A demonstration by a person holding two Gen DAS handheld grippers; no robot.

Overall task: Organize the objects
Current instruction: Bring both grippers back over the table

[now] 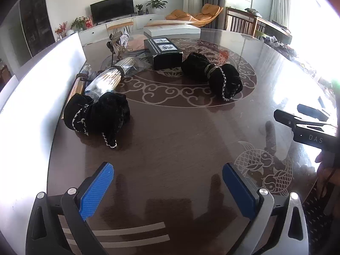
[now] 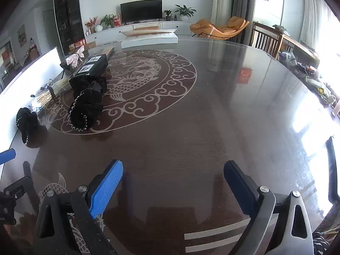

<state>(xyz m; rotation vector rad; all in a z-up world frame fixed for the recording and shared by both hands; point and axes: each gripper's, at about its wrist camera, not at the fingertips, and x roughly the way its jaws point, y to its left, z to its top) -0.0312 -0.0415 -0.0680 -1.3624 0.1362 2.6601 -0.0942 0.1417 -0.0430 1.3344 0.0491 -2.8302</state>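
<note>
Blue pads of the left tool (image 1: 167, 188) sat closest, spread wide apart with nothing between them, just above the shiny dark counter (image 1: 180, 140). Over on the right side, the right tool (image 2: 173, 188) was spread apart too and held nothing.

Things to tidy lay farther off on the left part of the counter. One black velvet pouch (image 1: 96, 114) with silver trim lay nearest on the left. Its far end touched a silver bundle (image 1: 110, 79) tied round the middle. A second black pouch (image 1: 212, 74) lay farther back and to the right, on the big swirl pattern. Behind them sat a black box (image 1: 164, 54) with white labels, and a sparkly bow (image 1: 124, 39) was at the far end of the pile.

Nothing looked sorted yet, so the job seemed to be just starting.

Trouble could come from the soft pouches. A tool might pinch only loose cloth, and the pouch could sag or slip out. Pulling the near pouch might also drag the bundle along, since they touched. Bright glare on the glossy top could make edges hard to see.
</note>
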